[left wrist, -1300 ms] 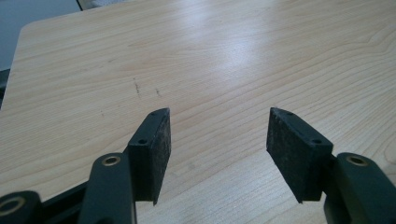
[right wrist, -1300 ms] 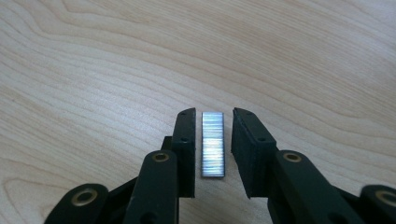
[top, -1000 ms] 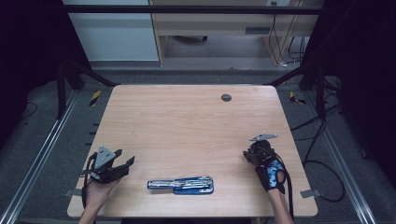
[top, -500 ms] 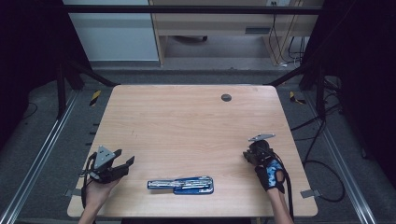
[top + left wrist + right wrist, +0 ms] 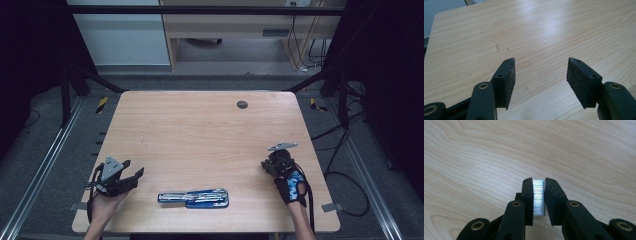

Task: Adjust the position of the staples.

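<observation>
Slippage worries us most: our right tool (image 5: 272, 165) pinches a small ribbed metal piece (image 5: 539, 197) by its thin edges above the bench (image 5: 200, 135) at near right, while our left tool (image 5: 540, 75) gapes empty, far from the blue case (image 5: 194, 198).

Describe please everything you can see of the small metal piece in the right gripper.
The metal piece is a small, silvery, finely ribbed block, bright and reflective. It stands upright, clamped on both sides between the black pads of the right gripper, above the wooden table. Only its narrow front face shows, so its full shape cannot be told.
</observation>
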A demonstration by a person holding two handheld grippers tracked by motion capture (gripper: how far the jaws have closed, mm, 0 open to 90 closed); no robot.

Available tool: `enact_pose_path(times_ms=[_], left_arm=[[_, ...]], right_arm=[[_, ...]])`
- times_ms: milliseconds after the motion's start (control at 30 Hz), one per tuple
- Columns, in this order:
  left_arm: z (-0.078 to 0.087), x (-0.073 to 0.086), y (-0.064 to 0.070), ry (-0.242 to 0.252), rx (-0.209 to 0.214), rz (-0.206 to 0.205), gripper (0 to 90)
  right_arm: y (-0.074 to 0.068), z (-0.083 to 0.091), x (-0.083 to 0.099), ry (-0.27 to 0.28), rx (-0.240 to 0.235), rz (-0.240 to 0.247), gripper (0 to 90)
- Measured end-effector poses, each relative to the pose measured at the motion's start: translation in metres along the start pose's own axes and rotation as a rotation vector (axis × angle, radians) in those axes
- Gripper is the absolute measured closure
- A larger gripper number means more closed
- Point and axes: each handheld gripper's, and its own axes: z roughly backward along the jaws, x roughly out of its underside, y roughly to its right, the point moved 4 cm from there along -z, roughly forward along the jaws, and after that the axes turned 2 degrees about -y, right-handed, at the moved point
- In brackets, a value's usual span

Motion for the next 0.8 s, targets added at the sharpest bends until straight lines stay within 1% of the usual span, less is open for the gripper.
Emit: enact_pose_path(times_ms=[67, 233, 267, 300, 400, 467, 500, 567, 600, 667, 700, 800], left_arm=[[0.001, 0.000, 0.000, 0.003, -0.002, 0.001, 40.0], [0.001, 0.000, -0.001, 0.001, -0.001, 0.003, 40.0], [0.000, 0.000, -0.001, 0.001, -0.001, 0.001, 40.0], [0.000, 0.000, 0.000, 0.000, 0.001, -0.001, 40.0], [0.000, 0.000, 0.000, -0.001, 0.003, -0.002, 39.9], [0.000, 0.000, 0.000, -0.002, 0.002, -0.004, 39.9], [0.000, 0.000, 0.000, -0.003, 0.003, -0.002, 39.9], [0.000, 0.000, -0.001, -0.003, 0.002, -0.002, 39.9], [0.000, 0.000, -0.001, -0.003, 0.002, -0.001, 39.9], [0.000, 0.000, -0.001, -0.003, 0.002, -0.002, 39.9], [0.000, 0.000, -0.001, -0.003, 0.002, -0.001, 39.9], [0.000, 0.000, -0.001, -0.003, 0.002, -0.001, 39.9]], right_arm=[[0.000, 0.002, 0.000, 0.014, -0.003, 0.018, 77.8], [-0.006, 0.011, -0.003, 0.035, -0.048, 0.049, 77.9], [-0.006, 0.012, -0.004, 0.042, -0.051, 0.058, 77.8], [-0.008, 0.013, -0.005, 0.044, -0.061, 0.059, 77.8], [-0.013, 0.016, -0.008, 0.052, -0.086, 0.082, 77.9], [-0.015, 0.018, -0.009, 0.055, -0.093, 0.116, 77.9], [-0.017, 0.019, -0.009, 0.063, -0.103, 0.129, 77.9], [-0.020, 0.021, -0.010, 0.059, -0.113, 0.139, 77.9], [-0.022, 0.022, -0.011, 0.065, -0.114, 0.157, 78.0], [-0.024, 0.023, -0.012, 0.064, -0.121, 0.176, 78.1], [-0.027, 0.024, -0.013, 0.067, -0.132, 0.176, 78.1], [-0.031, 0.027, -0.015, 0.069, -0.160, 0.202, 78.1]])
